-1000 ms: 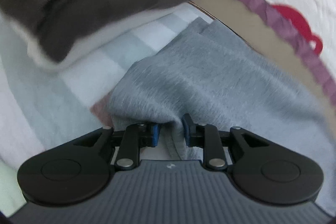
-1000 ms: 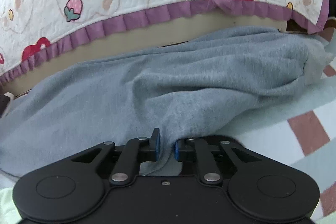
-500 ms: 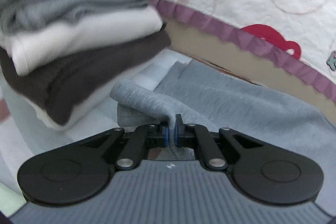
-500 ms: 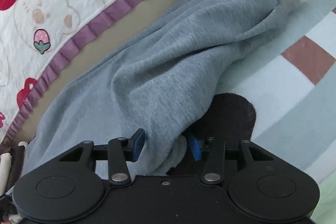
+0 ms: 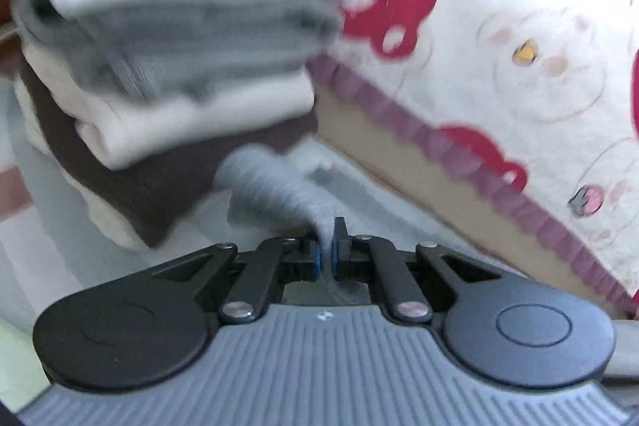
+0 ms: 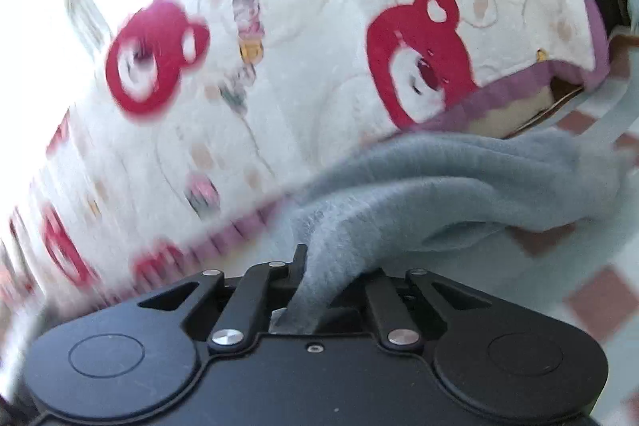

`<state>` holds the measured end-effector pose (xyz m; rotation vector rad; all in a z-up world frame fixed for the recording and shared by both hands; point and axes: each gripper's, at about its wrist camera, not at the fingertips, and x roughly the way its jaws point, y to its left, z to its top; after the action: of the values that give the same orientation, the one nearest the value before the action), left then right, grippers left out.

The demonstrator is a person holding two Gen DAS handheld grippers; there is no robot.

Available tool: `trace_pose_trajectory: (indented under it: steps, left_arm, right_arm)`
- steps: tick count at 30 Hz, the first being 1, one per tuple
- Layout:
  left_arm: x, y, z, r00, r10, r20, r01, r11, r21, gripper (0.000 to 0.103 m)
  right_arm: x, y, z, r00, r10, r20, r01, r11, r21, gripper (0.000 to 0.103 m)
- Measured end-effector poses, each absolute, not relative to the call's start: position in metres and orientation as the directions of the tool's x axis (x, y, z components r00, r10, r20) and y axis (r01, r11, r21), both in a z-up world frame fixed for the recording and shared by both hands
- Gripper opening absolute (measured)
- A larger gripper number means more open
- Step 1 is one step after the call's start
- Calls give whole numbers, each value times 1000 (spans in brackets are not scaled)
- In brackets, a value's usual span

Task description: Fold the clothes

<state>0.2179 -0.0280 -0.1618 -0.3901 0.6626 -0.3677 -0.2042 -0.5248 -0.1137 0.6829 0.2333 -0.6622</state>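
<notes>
A: Start at the left; what lies beside the folded stack (image 5: 159,74)?

B: The stack is soft knits, white over grey over cream over dark brown, edges rounded; it sits on the striped sheet (image 5: 56,226); just right of the stack, the left gripper (image 5: 326,258) has its blue pads pressed together on a bunched end of the grey sweatshirt (image 5: 279,194), which rises from the sheet as a fuzzy twisted rope.

A: And further right of the stack?

B: The quilted bear-print cover (image 5: 519,26) with its purple frill hangs over a tan bed side; in the right wrist view the right gripper (image 6: 315,286) is pinching another fold of the grey sweatshirt (image 6: 439,186); fleece hides the pads, yet the fabric runs taut out of them; the rest sags thickly toward the checked sheet (image 6: 591,298) below the cover.

A: Which step, then?

B: I judge it the lift before a fold; both ends are held, the body only partly raised; next, the two grips should spread apart to pull the cloth flat, then lay it clear of the stack; heavy fleece may droop or slip.
</notes>
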Motion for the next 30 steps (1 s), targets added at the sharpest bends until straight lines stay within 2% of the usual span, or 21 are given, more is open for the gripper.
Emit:
trace_pose_trajectory:
  steps: [2,4,7,17,22,25,27,29,30]
  left_arm:
    - [215,-20,-174,685,-460,-564,147,846,-512,5]
    - [218,-22,-193,615,-421,-666,90,877,-472,5]
    - [226,-24,-206,556,-397,-731,45,892,-451,5]
    - [228,-5,-221,511,-441,-738,-71,834,-547,8]
    - [234,-11,-229,511,-381,-771,-110,860,-498,12]
    - [230,-11,-224,526,-378,-762,-92,865,-493,11]
    - [230,-11,-222,529,-381,-759,-83,866,-493,11]
    - [230,-9,-225,516,-402,-757,-101,848,-520,12]
    - [230,-7,-227,507,-423,-751,-115,831,-545,18]
  right_arm:
    - [-210,-519,-136,714,-491,-500,697,564,442,6]
    - [-212,-521,-163,679,-465,-568,731,504,460,6]
    - [-208,-520,-190,650,-435,-624,753,477,453,7]
    - [-197,-539,-196,633,-433,-641,766,465,443,15]
    - [-207,-531,-197,627,-432,-648,770,470,431,18]
    - [-212,-527,-197,622,-438,-650,775,466,427,24]
    - [-216,-526,-198,629,-429,-648,770,460,442,38]
    - [-220,-524,-200,643,-418,-642,760,453,466,40]
    - [-221,-522,-201,648,-411,-641,754,464,465,40]
